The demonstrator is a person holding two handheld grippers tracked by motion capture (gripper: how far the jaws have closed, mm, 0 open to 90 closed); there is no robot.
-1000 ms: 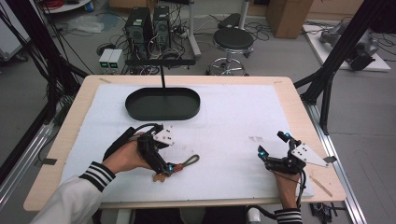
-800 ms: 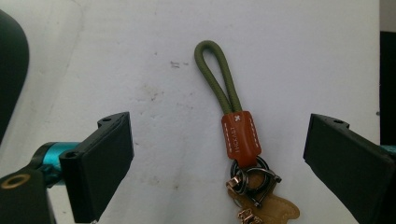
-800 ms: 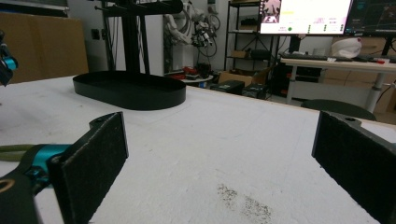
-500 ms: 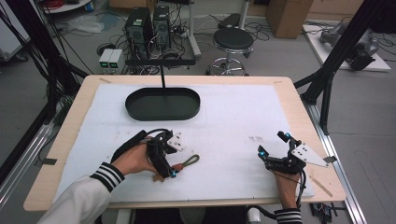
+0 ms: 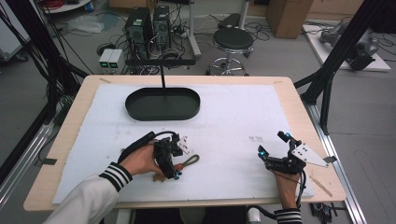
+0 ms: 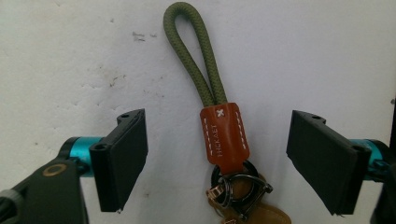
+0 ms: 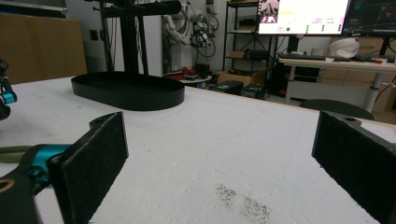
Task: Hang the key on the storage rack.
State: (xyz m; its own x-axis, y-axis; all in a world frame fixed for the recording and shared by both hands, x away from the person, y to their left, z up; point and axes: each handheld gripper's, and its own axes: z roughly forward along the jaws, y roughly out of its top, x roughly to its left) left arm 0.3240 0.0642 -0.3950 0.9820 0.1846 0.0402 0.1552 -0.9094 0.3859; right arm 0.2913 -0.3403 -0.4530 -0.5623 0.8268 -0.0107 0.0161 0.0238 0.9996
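The left gripper (image 6: 217,161) has just been closing its jaws, which straddle the key fob (image 6: 223,140) on the white counter (image 5: 224,121) without touching it, so the grasp is not yet made. The right gripper (image 5: 273,149) rests wide open and empty, well apart; presumably the black tray (image 5: 163,103) is the destination.

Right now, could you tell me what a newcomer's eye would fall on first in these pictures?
First the keychain, its olive cord loop and orange leather tab lying on the white table cover between the open jaws of the left gripper, which have just been closing. Behind it stands a black oval tray; the right gripper rests open near the table's right edge.
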